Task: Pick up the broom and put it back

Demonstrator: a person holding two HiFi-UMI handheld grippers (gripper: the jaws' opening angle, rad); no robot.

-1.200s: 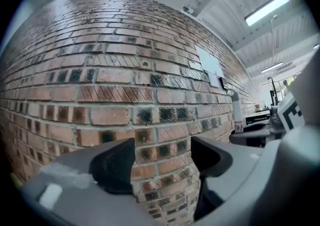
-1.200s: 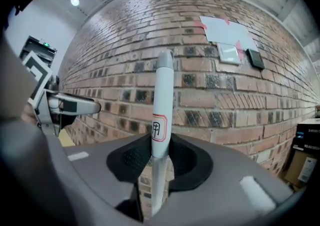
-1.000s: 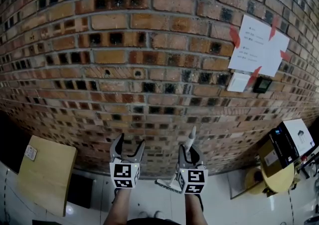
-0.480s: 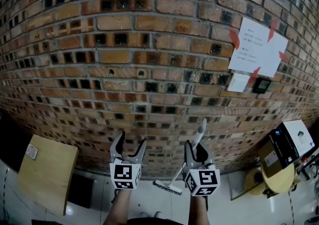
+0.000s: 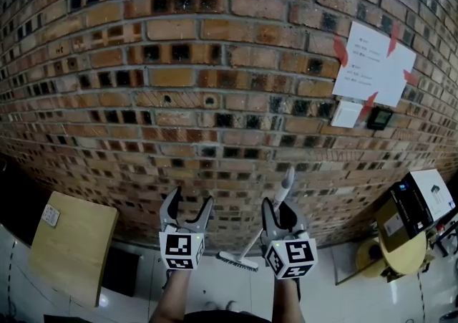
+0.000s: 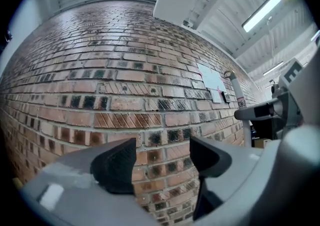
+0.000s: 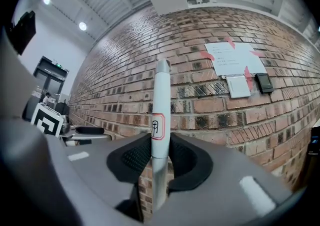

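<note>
1. The right gripper (image 5: 275,207) sits at 5 o'clock in the head view, with its jaws clamped tight on the white handle of the broom (image 5: 285,185).
2. In the right gripper view, the two dark pads of that gripper (image 7: 160,157) press the handle (image 7: 160,120) from both sides. A small red-edged label on the handle sits just above the pads.
3. The handle's rounded tip sticks up past the jaws toward 1 o'clock. The brush head (image 5: 237,262) hangs below at 7 o'clock of the gripper, over the white floor (image 5: 215,289) near the foot of the wall. Whether it touches the floor cannot be told.
4. The left gripper (image 5: 189,203) is at 6 to 7 o'clock in the head view, beside the right one but apart from it.
5. In the left gripper view its jaws (image 6: 162,162) stand wide with only bricks showing between them (nothing is held).
6. Both grippers face the brick wall (image 5: 215,64), which fills most of every view.
7. A white sheet of paper (image 5: 376,64) is taped to the wall with red strips at 2 o'clock.
8. A wooden board (image 5: 71,246) lies at 8 o'clock, and a cardboard box (image 5: 418,203) stands at 4 o'clock.
</note>
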